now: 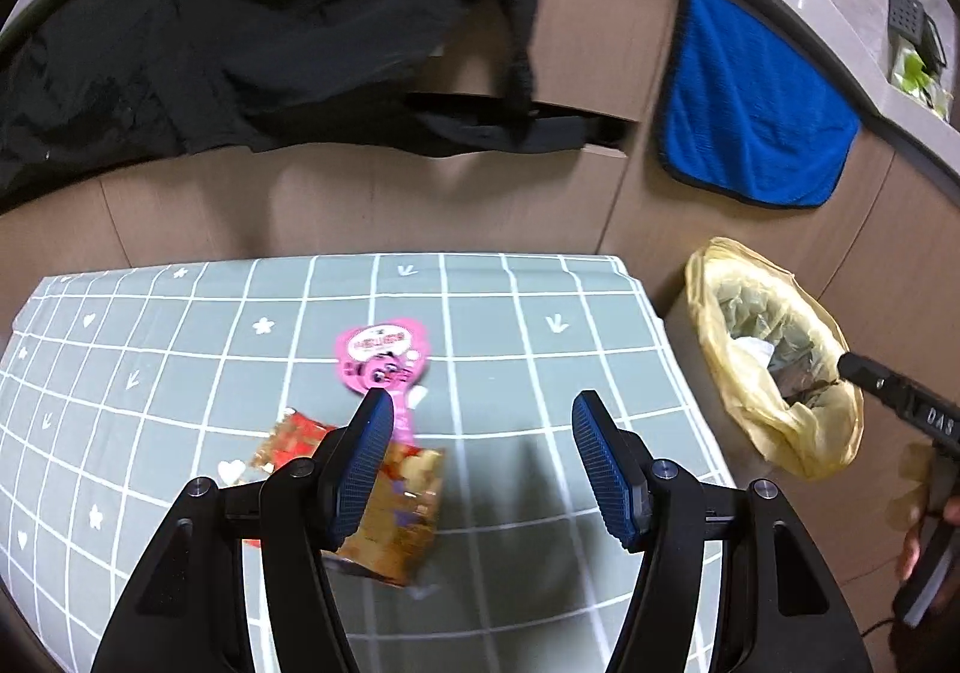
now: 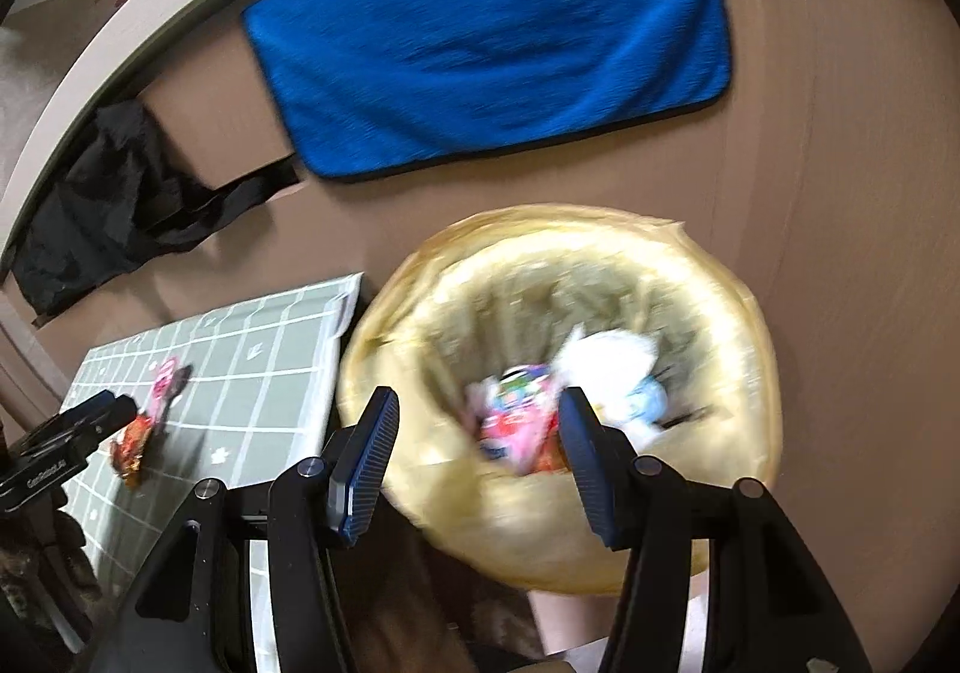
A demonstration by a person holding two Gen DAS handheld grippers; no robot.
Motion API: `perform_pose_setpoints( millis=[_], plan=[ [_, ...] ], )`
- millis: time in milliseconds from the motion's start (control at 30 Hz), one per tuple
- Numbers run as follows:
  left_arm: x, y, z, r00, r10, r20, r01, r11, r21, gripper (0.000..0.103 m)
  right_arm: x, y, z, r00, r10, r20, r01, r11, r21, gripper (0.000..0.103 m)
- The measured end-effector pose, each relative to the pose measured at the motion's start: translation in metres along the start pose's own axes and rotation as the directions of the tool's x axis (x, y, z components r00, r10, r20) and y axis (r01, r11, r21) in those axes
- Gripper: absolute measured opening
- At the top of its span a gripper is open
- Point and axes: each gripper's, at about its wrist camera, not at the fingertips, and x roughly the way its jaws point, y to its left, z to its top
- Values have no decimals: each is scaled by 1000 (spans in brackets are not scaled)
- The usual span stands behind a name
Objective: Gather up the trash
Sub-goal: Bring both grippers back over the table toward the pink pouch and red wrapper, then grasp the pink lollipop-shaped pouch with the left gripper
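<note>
A pink wrapper [image 1: 383, 358] and a gold and red snack packet [image 1: 393, 517] lie on the green checked tablecloth [image 1: 528, 349]. My left gripper [image 1: 480, 421] is open and empty just above them, its left finger over the packet. A bin lined with a yellow bag [image 1: 774, 349] stands right of the table. My right gripper [image 2: 477, 424] is open and empty over the bin [image 2: 708, 265], which holds colourful wrappers [image 2: 519, 421] and white paper [image 2: 612, 358]. The pink wrapper [image 2: 165, 382] and packet [image 2: 132, 445] also show in the blurred right wrist view.
A black garment [image 1: 270, 30] and a blue towel [image 1: 756, 114] hang on the brown cabinet front behind the table. The table's right edge [image 1: 678, 349] lies close to the bin. A counter with small items runs along the top right.
</note>
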Motion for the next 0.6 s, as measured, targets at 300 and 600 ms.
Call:
perform_pose_setpoints(
  millis=[300, 600],
  plan=[
    [31, 50, 15, 996, -71, -49, 71, 997, -8, 67, 3, 33, -17, 999, -33, 29, 31, 998, 60, 52],
    [75, 61, 16, 989, -18, -144, 17, 1000, -6, 67, 22, 63, -27, 1000, 2, -3, -2, 999, 42, 52]
  ],
)
